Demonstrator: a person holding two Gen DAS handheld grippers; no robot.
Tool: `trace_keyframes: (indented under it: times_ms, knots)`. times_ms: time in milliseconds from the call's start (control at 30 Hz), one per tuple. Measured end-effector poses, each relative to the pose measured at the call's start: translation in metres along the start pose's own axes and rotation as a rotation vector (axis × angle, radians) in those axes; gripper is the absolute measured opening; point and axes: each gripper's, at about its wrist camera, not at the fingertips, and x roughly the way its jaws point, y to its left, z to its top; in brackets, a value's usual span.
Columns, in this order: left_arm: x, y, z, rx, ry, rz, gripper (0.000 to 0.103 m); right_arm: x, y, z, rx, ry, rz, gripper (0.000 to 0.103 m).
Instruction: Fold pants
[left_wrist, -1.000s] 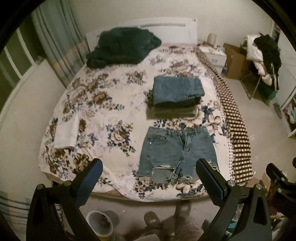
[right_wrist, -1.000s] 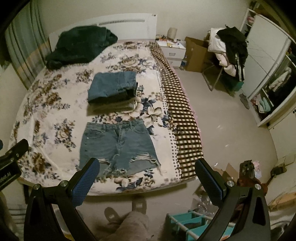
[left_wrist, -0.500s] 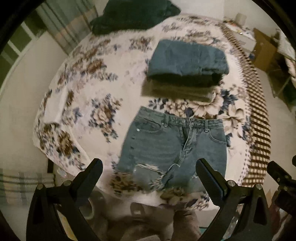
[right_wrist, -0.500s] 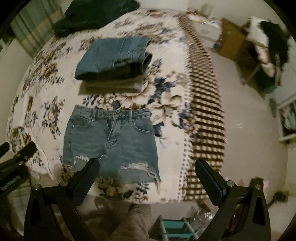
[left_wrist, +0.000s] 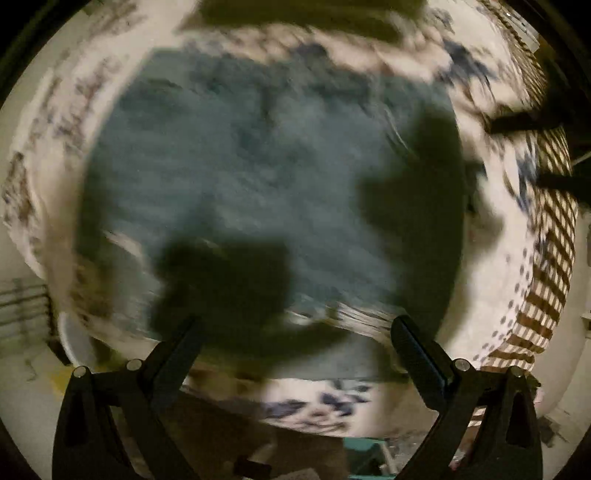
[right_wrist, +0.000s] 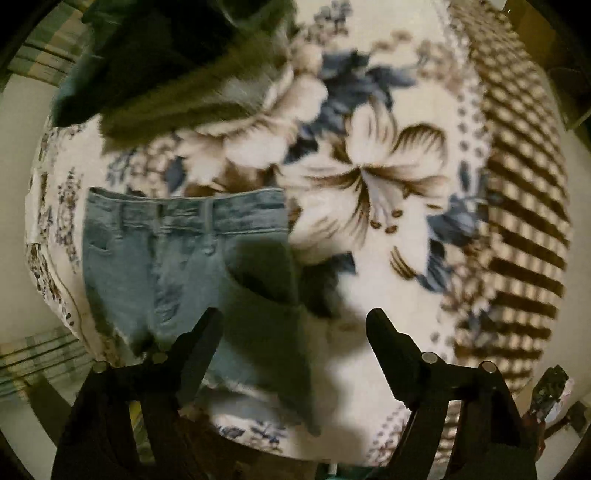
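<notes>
Now both grippers, left (left_wrist: 295, 354) and right (right_wrist: 295, 339), hover with fingers wide apart above the shorts (right_wrist: 177, 266). These shorts lie flat on the bed (right_wrist: 388, 177), near its front edge.

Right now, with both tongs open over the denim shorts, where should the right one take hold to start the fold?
Probably the denim shorts at their outer right edge, near the waistband corner. They lie flat, waistband away from you, so bring the right tongs in low from the floral blanket side and pinch both layers. The left view is too blurred to guide its grip.
</notes>
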Motion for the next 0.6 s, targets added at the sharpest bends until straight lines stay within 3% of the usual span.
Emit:
trace_keyframes:
  times_ms: [300,467,500,567,600]
  knots:
    - [0.031,-0.064,-0.031,-0.052,0.022,-0.042,0.103,0.062,0.005,0.018,-0.119,0.069,0.013,0.082]
    - [0.031,-0.07,-0.025,-0.09,-0.009,0.027,0.102,0.078,0.015,0.017,-0.164,0.076,-0.001,0.082]
    - [0.03,-0.067,-0.022,-0.103,-0.01,0.028,0.099,0.081,0.015,0.018,-0.159,0.075,-0.002,0.082]
    - [0.024,-0.058,-0.017,-0.132,-0.014,-0.006,0.075,0.084,0.016,0.022,-0.148,0.066,0.004,0.082]
    - [0.023,-0.054,-0.016,-0.145,-0.016,-0.032,0.069,0.084,0.018,0.024,-0.145,0.057,0.009,0.082]
